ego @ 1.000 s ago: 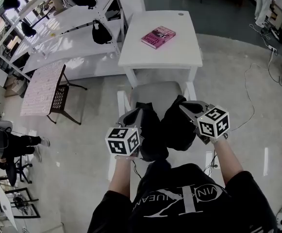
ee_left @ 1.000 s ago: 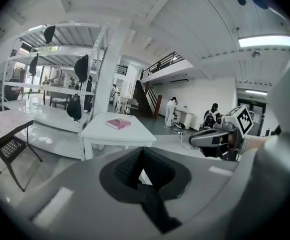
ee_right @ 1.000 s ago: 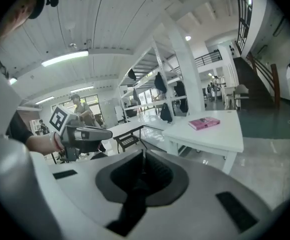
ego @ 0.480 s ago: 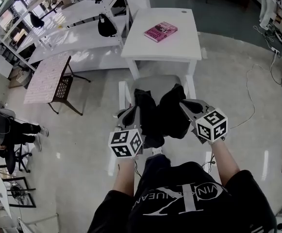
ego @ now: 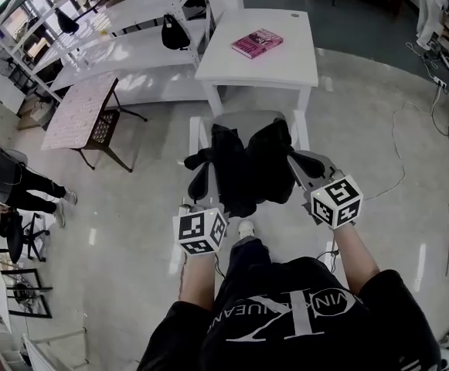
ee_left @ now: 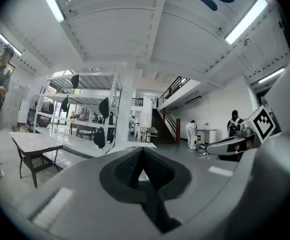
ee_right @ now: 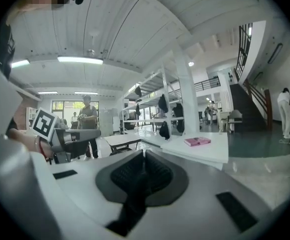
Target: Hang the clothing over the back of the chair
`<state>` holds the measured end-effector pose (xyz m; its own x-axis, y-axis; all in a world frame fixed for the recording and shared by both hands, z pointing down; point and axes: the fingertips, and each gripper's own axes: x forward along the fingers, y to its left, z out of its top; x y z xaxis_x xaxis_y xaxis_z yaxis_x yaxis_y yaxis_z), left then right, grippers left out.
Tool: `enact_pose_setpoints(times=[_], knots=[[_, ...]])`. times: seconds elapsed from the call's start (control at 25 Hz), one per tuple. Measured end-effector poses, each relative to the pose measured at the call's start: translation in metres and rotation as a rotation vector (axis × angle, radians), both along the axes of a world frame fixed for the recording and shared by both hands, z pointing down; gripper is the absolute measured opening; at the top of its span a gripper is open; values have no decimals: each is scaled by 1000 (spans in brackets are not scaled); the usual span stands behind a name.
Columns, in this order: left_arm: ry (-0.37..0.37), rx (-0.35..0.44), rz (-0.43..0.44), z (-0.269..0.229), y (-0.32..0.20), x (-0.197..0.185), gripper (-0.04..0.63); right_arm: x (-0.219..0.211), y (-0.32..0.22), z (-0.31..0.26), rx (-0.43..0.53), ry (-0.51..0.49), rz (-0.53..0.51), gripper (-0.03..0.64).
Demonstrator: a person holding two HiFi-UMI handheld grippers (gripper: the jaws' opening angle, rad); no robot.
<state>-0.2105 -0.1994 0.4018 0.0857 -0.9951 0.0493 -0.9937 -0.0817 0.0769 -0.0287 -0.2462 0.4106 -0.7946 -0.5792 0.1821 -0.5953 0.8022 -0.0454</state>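
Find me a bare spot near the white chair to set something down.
The white desk is free on its near half, in front of the pink book. The patterned folding table at left looks bare. Crowded: the chair, with the black clothing held over it.

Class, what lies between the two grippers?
The black clothing, pinched by left gripper and right gripper, above the chair; head view shows it.

A pale polished floor [ego: 355, 122] carries a white table [ego: 286, 68] — a pink book [ego: 256, 42] near its far edge — white shelving [ego: 124, 41] to the left, and a small patterned table [ego: 73, 118]. Strip lights [ee_left: 49, 1] line the white ceiling [ee_left: 149, 29].
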Motion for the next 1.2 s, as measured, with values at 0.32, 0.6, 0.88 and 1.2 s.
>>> enact_pose_setpoints(times=[0.32,0.6,0.88,1.2], knots=[[-19,29,-26,-2,27,6,11,6,25,-5,58,-13,21,25],[-32,34,-42,-3,40,3,11,4,36,-1,54,-16,15,25],[-49,36,-12,0,38,6,11,6,40,3,58,-26,46,23],[-45,10,30,7,35,0,11,2,38,1,55,-29,99,23]])
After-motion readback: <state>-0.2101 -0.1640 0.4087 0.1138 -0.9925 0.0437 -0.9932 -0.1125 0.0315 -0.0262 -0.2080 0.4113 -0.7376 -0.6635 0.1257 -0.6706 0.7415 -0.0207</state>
